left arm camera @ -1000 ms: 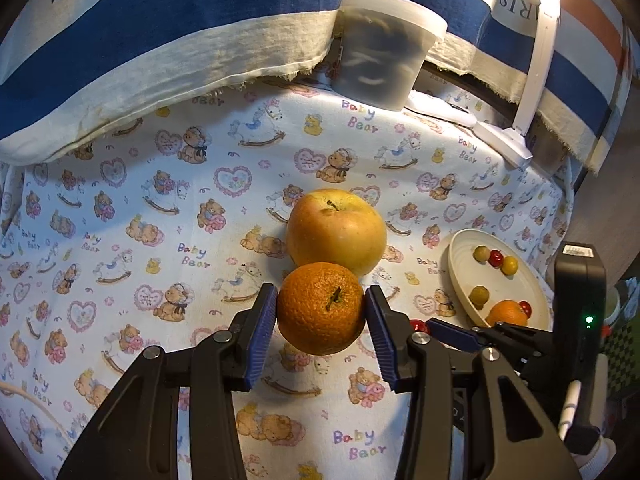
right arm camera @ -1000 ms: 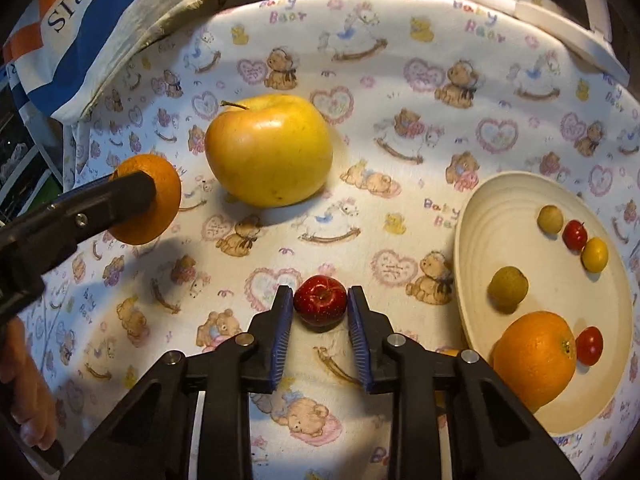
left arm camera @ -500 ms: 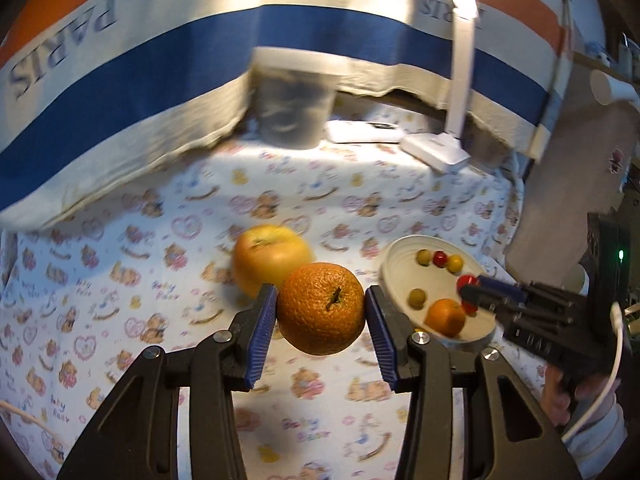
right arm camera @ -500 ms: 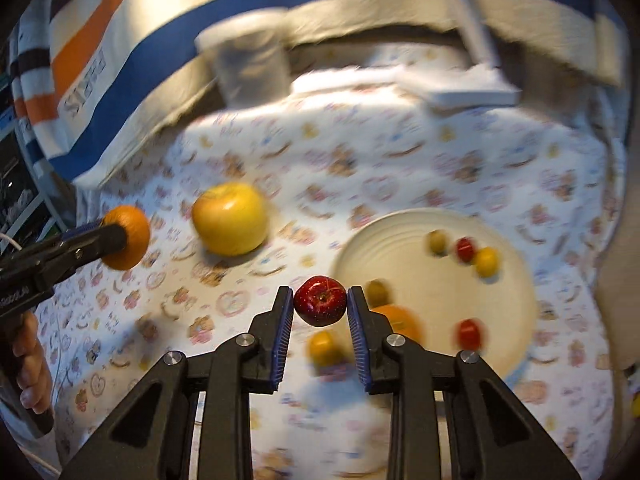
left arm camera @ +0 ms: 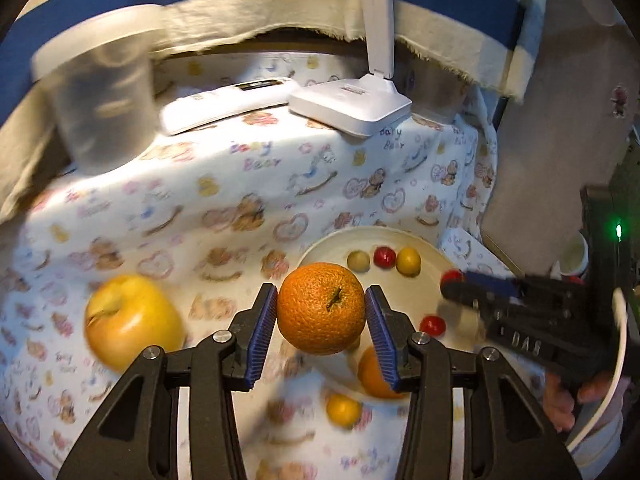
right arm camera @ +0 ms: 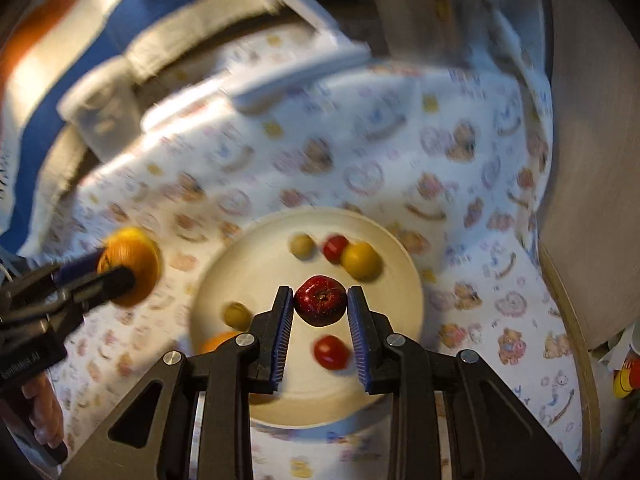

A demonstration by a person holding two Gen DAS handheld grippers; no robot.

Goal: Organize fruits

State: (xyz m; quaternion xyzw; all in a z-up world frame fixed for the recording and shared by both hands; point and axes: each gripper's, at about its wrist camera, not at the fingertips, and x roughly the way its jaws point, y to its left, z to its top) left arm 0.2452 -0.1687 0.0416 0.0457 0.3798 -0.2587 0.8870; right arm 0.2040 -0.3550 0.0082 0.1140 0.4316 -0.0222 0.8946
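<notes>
Bear-print cloth (left arm camera: 248, 184) covers the table, striped fabric (left arm camera: 240, 8) behind, white lamp base (left arm camera: 352, 108) at back. Left gripper (left arm camera: 321, 312) pinches an orange (left arm camera: 321, 308) beside the cream plate (right arm camera: 248, 264); right gripper (right arm camera: 320, 308) pinches a small red apple (right arm camera: 320, 300) above the plate. Yellow apple (left arm camera: 128, 324) lies on the cloth.

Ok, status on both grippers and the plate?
Left gripper shut on orange. Right gripper shut on small red apple, above plate. Nothing blocking the plate.
</notes>
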